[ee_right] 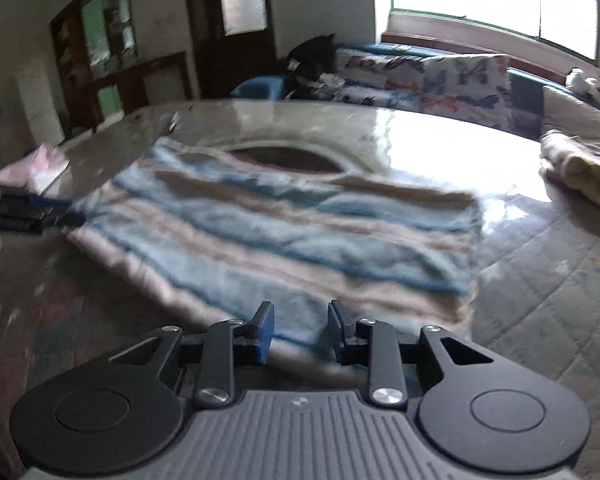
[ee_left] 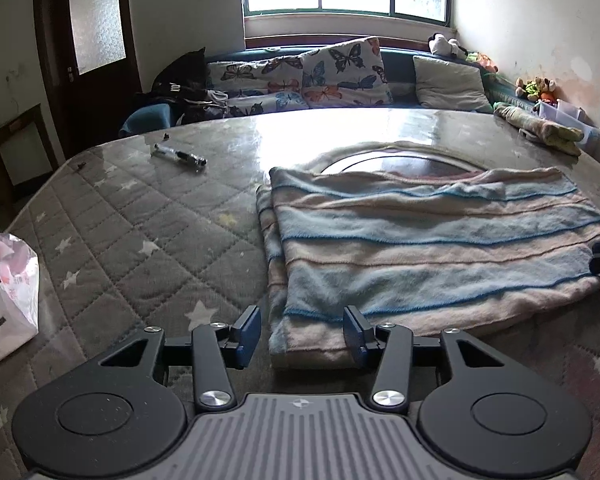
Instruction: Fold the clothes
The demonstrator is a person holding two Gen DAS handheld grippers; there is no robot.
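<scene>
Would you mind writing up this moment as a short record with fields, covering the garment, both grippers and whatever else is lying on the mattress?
surface: quilted mattress with star print
garment: striped blue and beige sweater, lying flat, already folded at least once
left gripper: open, at the sweater's near left corner, nothing held
right gripper: open, over the sweater's near edge, nothing held; view blurred
other items: pen at far left, rolled cloth at far right
beside mattress: pink and white bag
</scene>
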